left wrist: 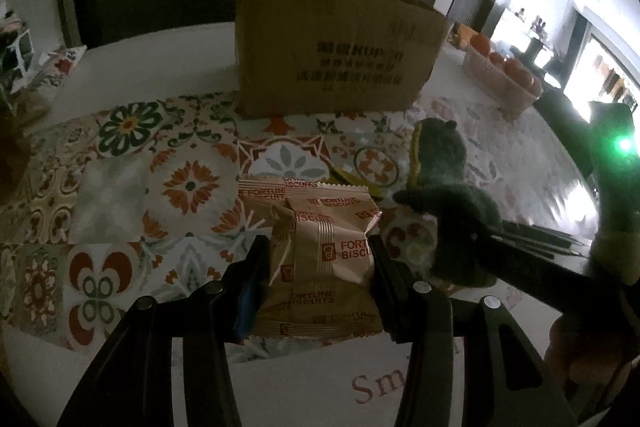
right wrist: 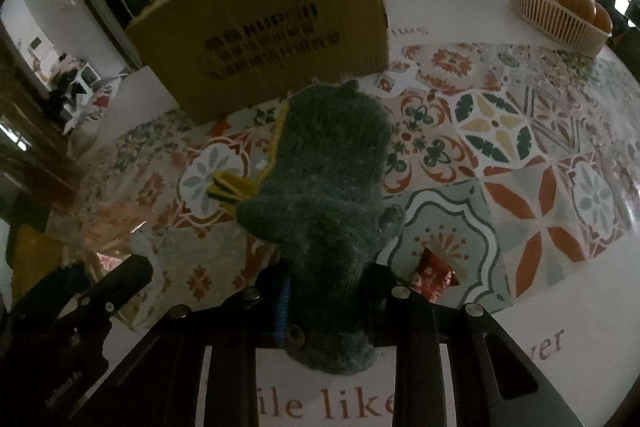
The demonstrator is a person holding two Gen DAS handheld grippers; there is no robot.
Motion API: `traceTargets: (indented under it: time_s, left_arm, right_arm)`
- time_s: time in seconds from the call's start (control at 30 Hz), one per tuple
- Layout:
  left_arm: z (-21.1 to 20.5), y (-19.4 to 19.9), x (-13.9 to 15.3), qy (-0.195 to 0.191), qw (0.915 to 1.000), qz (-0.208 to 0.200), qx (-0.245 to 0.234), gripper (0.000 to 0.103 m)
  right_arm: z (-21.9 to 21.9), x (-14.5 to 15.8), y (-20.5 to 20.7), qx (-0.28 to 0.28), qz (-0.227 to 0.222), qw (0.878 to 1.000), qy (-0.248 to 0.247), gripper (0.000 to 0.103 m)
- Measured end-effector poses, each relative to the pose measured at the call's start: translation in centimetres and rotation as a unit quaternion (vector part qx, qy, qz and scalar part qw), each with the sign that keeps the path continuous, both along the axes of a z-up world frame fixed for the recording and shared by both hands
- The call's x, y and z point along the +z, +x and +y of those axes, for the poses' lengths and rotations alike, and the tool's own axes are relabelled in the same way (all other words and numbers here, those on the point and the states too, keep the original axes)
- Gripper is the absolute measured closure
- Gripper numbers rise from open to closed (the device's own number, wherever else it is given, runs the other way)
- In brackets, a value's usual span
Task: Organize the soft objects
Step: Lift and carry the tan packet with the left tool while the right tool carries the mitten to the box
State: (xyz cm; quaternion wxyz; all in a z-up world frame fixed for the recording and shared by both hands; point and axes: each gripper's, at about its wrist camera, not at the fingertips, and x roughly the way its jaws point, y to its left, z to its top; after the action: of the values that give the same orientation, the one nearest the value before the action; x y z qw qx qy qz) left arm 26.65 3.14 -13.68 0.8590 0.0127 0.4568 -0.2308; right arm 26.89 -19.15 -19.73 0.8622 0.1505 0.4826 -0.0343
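Between the left tongs (left wrist: 320,267), a tan packet (left wrist: 320,267) printed "FORTUNE BISCUITS" sits pinched at its sides, lifted off the patterned surface (left wrist: 120,187); more tan wrapper with the same lettering shows just behind it, though whether it is a second packet cannot be told. To the right, the right tongs (right wrist: 326,299) are pressed onto the lower end of a dark green knitted soft toy (right wrist: 332,187), its body stretching away from the fingers over the tiled cloth. No earlier view shows how the toy lay. A yellow knitted trim runs along the toy's left edge, and a small yellow piece (right wrist: 230,187) lies just beside it on the cloth. In the left wrist view the same toy (left wrist: 444,195) appears to the right of the packet, with the black frame of the other tool reaching in from the edge.

A red wrapped item (right wrist: 434,275) lies on the cloth just right of the right tongs. Beyond both tools stands a brown cardboard box (left wrist: 332,47), upright near the far edge of the cloth, with dark printed characters on its side too blurred to read. A pale woven basket (right wrist: 556,15) of orange fruit rests well apart at the far right. Red-brown script runs along the white border of the cloth: "ile like" and "ver" in the right wrist view, "Sm" in the left.
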Motion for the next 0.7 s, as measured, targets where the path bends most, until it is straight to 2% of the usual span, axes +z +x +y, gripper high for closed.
traceTargets:
  time_s: [0.7]
  left_arm:
    - [-1.3,-2.3,7.9,0.001,0.9955,-0.084,0.044,0.055]
  right_arm:
    - [-1.4,7.7,-2.5,0.034,-0.093,0.995,0.02,0.075]
